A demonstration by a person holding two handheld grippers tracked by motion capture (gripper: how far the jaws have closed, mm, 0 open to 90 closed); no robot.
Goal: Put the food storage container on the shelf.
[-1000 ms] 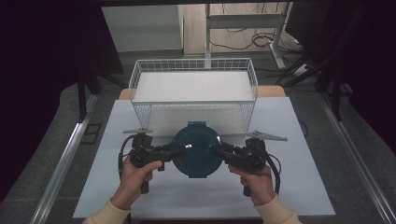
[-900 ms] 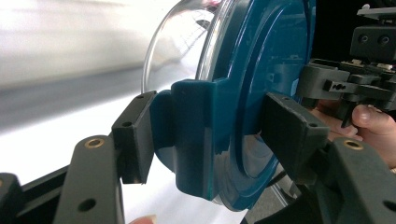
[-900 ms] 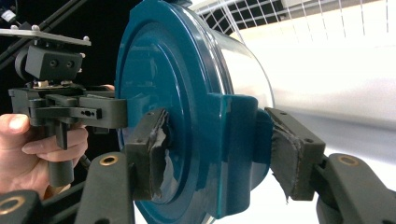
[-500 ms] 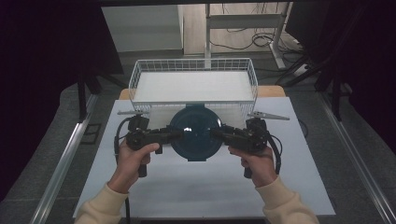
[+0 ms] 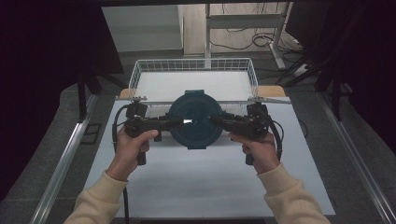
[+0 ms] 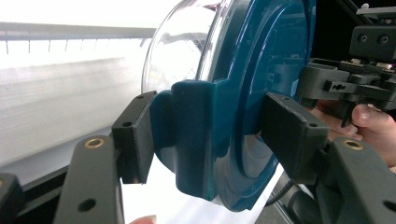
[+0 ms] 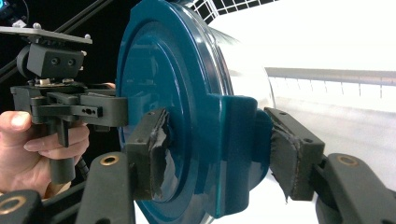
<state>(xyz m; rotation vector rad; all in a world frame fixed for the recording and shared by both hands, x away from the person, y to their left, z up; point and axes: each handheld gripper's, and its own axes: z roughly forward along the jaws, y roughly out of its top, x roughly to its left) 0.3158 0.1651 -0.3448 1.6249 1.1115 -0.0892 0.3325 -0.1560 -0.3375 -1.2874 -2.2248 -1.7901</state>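
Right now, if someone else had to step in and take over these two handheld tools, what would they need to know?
Left tool: shut on the left clip of the blue-lidded glass container.
Right tool: shut on the right clip, opposite side.
The container is held between both tools, lid up, above the white table, at the near edge of the white wire basket.
Done: container gripped from both sides and off the table.
Left: probably carry it over the rim and set it down in the basket, then release.

Lidded bowl (image 5: 195, 119) between left tool (image 5: 180, 122) and right tool (image 5: 212, 121); wire basket (image 5: 194, 65) behind.
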